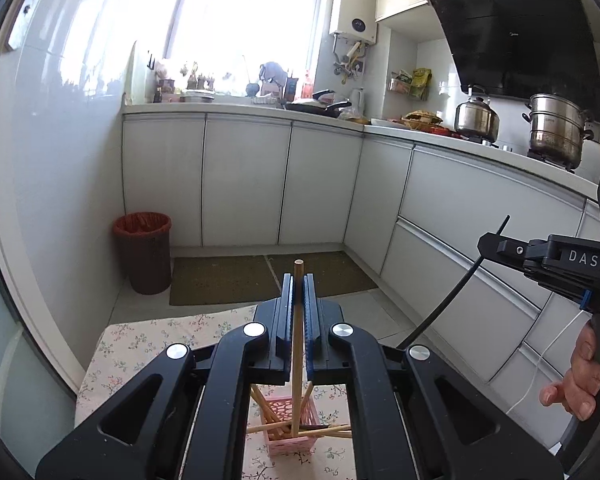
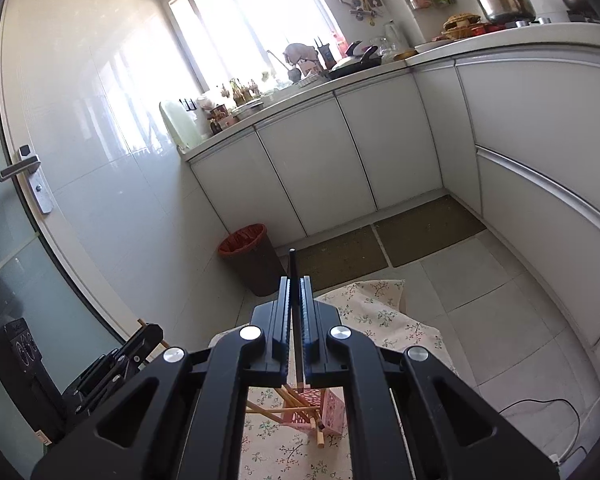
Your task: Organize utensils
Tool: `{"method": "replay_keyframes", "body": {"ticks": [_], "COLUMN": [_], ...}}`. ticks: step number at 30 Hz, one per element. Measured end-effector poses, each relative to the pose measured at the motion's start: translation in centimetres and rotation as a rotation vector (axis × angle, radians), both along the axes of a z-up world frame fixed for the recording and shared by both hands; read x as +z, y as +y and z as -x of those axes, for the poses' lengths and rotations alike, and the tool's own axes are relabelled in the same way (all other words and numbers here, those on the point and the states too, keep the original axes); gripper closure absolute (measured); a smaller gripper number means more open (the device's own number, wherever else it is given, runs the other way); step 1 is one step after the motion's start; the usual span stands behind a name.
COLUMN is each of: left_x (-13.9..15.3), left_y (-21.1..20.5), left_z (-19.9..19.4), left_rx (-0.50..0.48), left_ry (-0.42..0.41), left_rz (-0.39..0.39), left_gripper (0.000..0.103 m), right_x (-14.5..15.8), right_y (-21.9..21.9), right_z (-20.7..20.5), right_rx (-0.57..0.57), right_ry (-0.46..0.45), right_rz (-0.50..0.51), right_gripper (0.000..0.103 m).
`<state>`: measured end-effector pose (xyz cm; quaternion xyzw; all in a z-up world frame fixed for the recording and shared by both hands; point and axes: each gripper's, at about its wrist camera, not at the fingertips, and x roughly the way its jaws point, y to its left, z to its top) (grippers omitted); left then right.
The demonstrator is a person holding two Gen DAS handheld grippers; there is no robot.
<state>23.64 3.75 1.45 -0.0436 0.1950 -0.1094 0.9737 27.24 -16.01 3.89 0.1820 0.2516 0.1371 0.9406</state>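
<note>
While both grippers pinch one chopstick each above the basket, neither stick is dropped in yet.
Left gripper [image 1: 298, 300] is closed narrow on a pale round wooden chopstick [image 1: 297, 344], gripped on the upper half, top end poking past the fingertips, lower tip down in or just over the small pink perforated plastic basket [image 1: 288, 440]; right gripper [image 2: 296, 304] is closed narrow on a thin dark chopstick [image 2: 293, 276] whose lower part looks lighter, tip just over the same basket. Sticks judged light, stiff, smooth and round, so likely to swivel or slide in the pads; hold mid-shaft or higher, squarely. Basket looks light and tippy, in the right view it leans; it sits on the floral-print cloth surface [image 1: 140, 352], with several wooden chopsticks [image 1: 332, 431] crossed in it, some sticking out over the rim.
</note>
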Motion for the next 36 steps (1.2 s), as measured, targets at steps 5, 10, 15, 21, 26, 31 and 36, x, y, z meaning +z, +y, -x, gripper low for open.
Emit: {"method": "replay_keyframes", "body": {"ticks": [5, 10, 15, 21, 26, 31, 36], "left_x": [-2.8, -1.7, 0.1, -0.2, -0.7, -0.3, 0.6], "left_y": [0.8, 3.4, 5.2, 6.6, 7.0, 6.9, 6.3], "left_z": [-1.9, -0.7, 0.8, 0.5, 0.0, 0.3, 1.2], "left_rx": [-0.001, 0.055, 0.093, 0.135, 0.149, 0.151, 0.153], "left_ry": [0.042, -0.014, -0.064, -0.035, 0.000, 0.002, -0.010], "left_rz": [0.036, 0.107, 0.125, 0.137, 0.134, 0.124, 0.119], "left_gripper": [0.093, 0.063, 0.062, 0.058, 0.058, 0.056, 0.052], "right_x": [-2.4, -3.4, -4.1, -6.1, -7.0, -5.6, -4.8], "right_y": [1.7, 3.5, 5.0, 7.1, 8.8, 8.4, 7.6], "right_z": [-2.2, -3.0, -3.3, -3.3, -3.3, -2.2, -0.7], "right_rx": [0.030, 0.051, 0.065, 0.091, 0.128, 0.102, 0.066], "right_ry": [0.030, 0.027, 0.029, 0.051, 0.056, 0.020, 0.004], "right_rz": [0.028, 0.065, 0.076, 0.110, 0.142, 0.139, 0.163], "right_gripper": [0.098, 0.098, 0.098, 0.098, 0.091, 0.068, 0.068]}}
